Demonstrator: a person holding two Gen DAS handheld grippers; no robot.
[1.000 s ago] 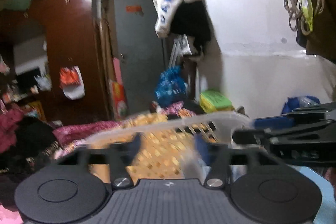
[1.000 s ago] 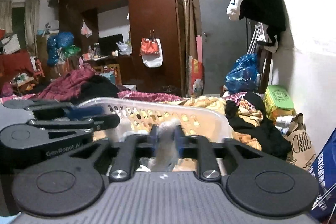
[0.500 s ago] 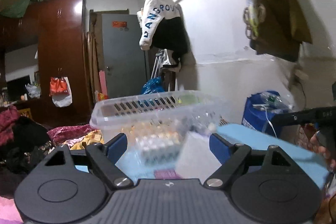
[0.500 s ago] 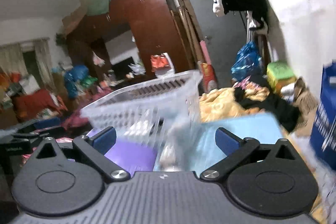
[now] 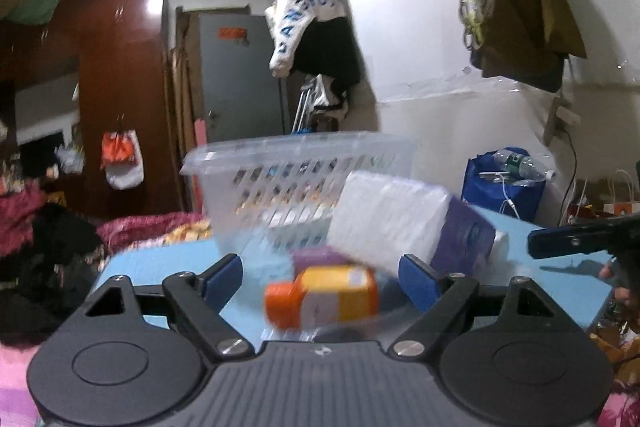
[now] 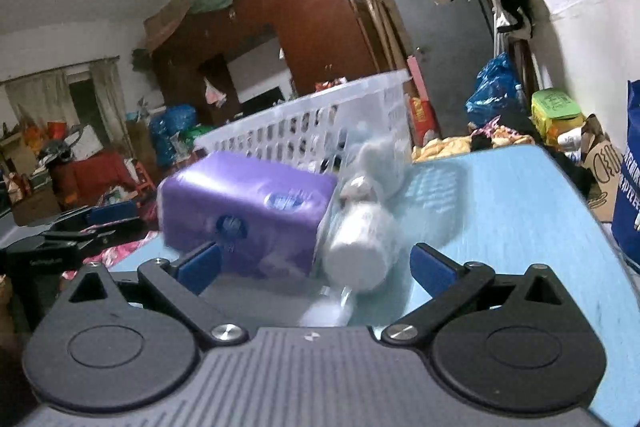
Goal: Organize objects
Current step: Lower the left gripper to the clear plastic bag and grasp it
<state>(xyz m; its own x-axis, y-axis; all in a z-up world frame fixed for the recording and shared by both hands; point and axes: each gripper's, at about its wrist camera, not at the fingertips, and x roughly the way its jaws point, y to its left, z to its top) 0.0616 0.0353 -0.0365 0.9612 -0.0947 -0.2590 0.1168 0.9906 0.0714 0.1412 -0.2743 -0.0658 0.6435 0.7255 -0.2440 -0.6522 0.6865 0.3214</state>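
Note:
A clear perforated plastic basket (image 5: 304, 171) stands on a light blue table (image 5: 160, 263); it also shows in the right wrist view (image 6: 320, 123). A purple and white tissue pack (image 5: 404, 223) lies in front of it, seen too in the right wrist view (image 6: 248, 211). An orange-capped bottle (image 5: 324, 295) lies on its side between the fingers of my left gripper (image 5: 322, 273), which is open and empty. A white bottle (image 6: 360, 243) lies in front of my right gripper (image 6: 316, 265), also open and empty. The objects are blurred.
A blue bag (image 5: 504, 187) with a plastic bottle stands against the white wall at the right. Piled clothes (image 5: 44, 239) lie to the left of the table. A dark wardrobe (image 6: 304, 23) and a grey door (image 5: 240, 75) stand behind. The table's right edge (image 6: 592, 219) is close.
A second ago both grippers were shut on the basket's rim. They have opened and drawn back; the basket now stands on the table, and the tissue pack and bottles have come into view.

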